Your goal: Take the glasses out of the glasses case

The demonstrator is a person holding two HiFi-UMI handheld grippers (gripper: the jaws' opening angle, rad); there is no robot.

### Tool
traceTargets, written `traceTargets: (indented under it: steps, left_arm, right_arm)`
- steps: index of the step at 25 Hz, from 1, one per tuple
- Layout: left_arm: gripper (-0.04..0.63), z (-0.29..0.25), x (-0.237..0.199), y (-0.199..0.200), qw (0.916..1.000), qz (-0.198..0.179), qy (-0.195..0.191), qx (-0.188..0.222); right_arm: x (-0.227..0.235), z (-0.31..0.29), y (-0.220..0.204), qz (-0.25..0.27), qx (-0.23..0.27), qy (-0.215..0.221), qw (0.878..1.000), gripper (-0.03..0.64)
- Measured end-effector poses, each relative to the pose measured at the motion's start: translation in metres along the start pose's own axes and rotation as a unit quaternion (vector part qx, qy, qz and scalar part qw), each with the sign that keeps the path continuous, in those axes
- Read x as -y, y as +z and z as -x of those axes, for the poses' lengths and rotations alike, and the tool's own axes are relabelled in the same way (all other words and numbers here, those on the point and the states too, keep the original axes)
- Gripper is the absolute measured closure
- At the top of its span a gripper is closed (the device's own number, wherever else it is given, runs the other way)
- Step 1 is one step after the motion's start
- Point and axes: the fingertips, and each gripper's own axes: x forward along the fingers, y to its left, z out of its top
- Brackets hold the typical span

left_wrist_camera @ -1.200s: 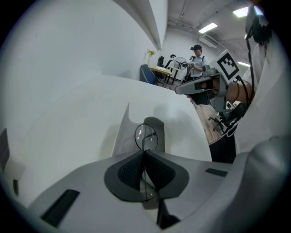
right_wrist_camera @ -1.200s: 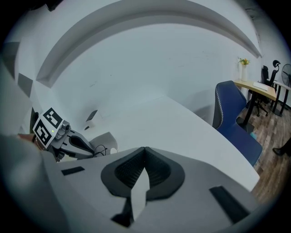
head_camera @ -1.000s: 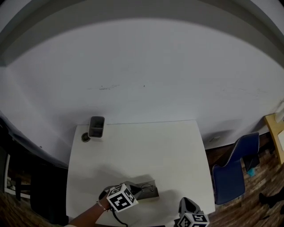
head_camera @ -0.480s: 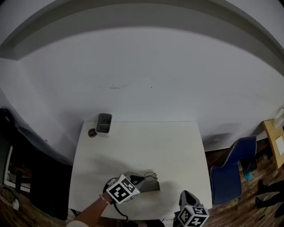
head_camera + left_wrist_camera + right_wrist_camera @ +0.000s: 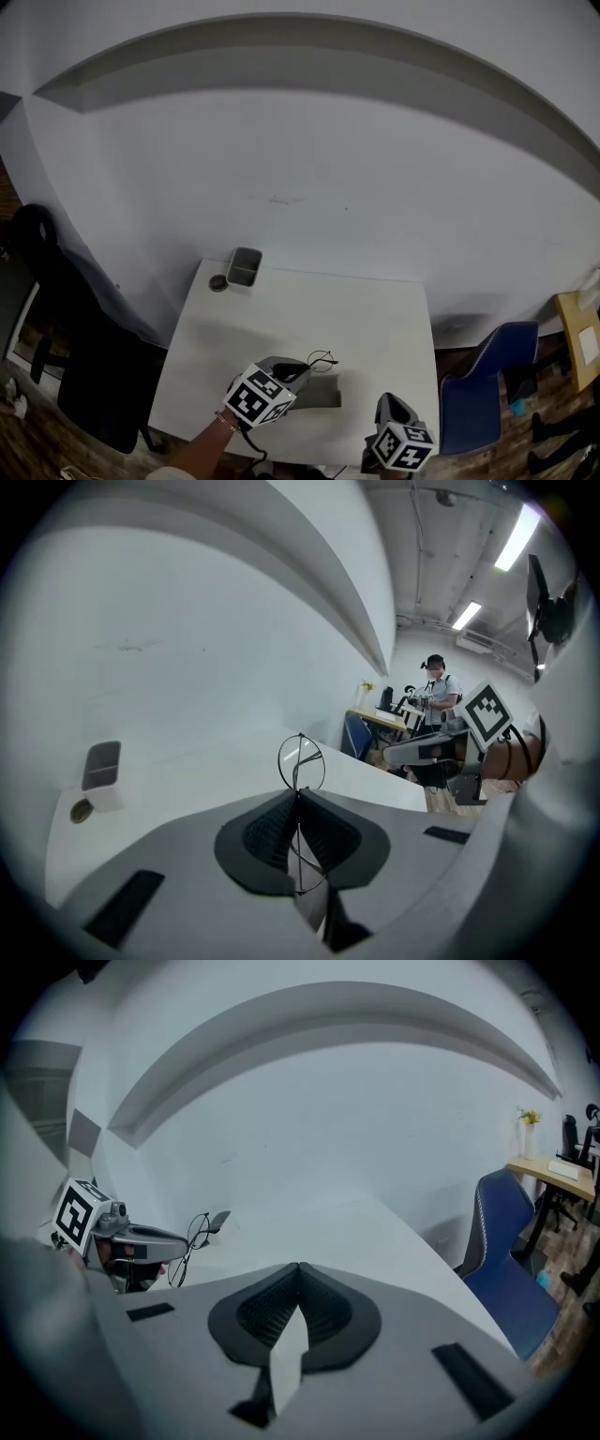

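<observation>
The left tongs (image 5: pixel 298 797) are clenched on the glasses (image 5: pixel 301 761) above the surface (image 5: pixel 375 319), while the right tongs (image 5: pixel 298 1267) are pressed together, empty.

Glasses: thin round-lensed dark wire glasses (image 5: pixel 301 761), slim metal-looking frame, clear glossy lenses.
Case: grey oblong glasses case (image 5: pixel 321 395), matt.
Table: white square table (image 5: pixel 309 309), smooth, matt.
Pads: black ribbed pads (image 5: pixel 267 829), rubbery-looking.
Chair: blue padded chair (image 5: pixel 511 1241), cloth-like.

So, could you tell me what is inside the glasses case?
Nothing that shows: the glasses are out, pinched in the left gripper above the glasses case. The gripper covers the case's left end, so that part is unseen.
</observation>
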Motion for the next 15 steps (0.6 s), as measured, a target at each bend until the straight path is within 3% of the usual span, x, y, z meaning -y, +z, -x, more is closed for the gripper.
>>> traceTargets:
  steps: [7, 15]
  left_arm:
    - [0.572, 0.027, -0.010, 0.033, 0.9950, 0.036, 0.051, 0.079]
    - [0.572, 0.055, -0.023, 0.051, 0.9788, 0.085, 0.110, 0.151]
  right_arm:
    - [-0.028, -0.018, 0.039, 0.033, 0.026, 0.038, 0.998, 0.584]
    - [-0.059, -0.032, 0.061, 0.060, 0.037, 0.075, 0.995, 0.584]
